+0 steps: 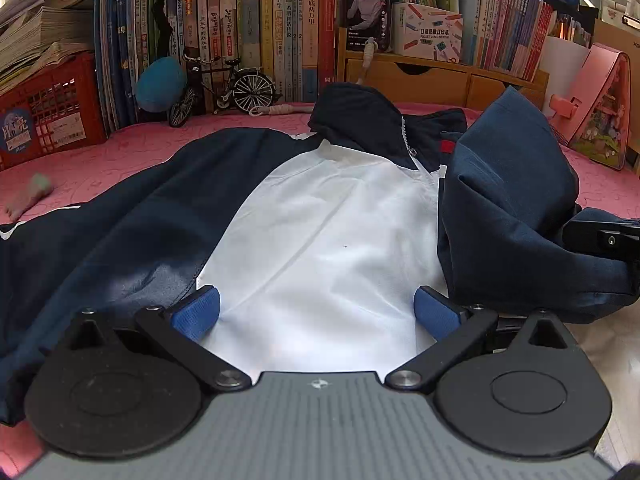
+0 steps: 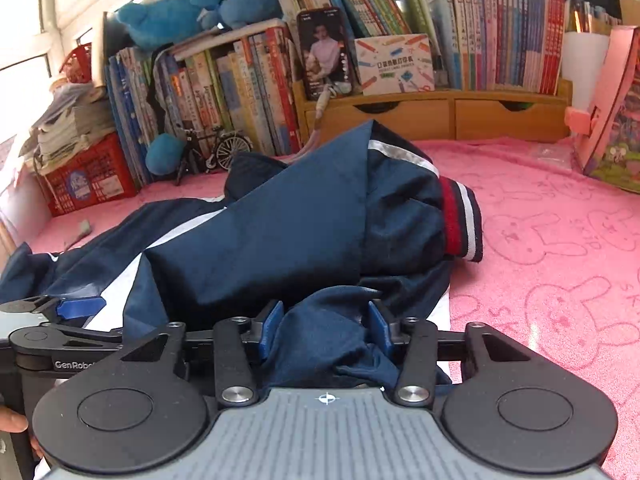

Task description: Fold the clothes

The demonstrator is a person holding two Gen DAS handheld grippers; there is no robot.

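A navy-and-white zip jacket (image 1: pixel 320 216) is being folded on the pink towel (image 2: pixel 560 240): one sleeve (image 2: pixel 304 224) is laid inward, bunched cloth being pinched by the right gripper (image 2: pixel 326 328); the left gripper (image 1: pixel 316 312) is held spread, empty. The other sleeve is left.

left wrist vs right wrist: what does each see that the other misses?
Left wrist only: the jacket's white front panel and zipper, with the left gripper open over them.
Right wrist only: the striped cuff, blue plush toys, and navy fabric bunched between the right gripper pads.
Both: navy jacket, pink cloth, model bicycle, bookshelf.
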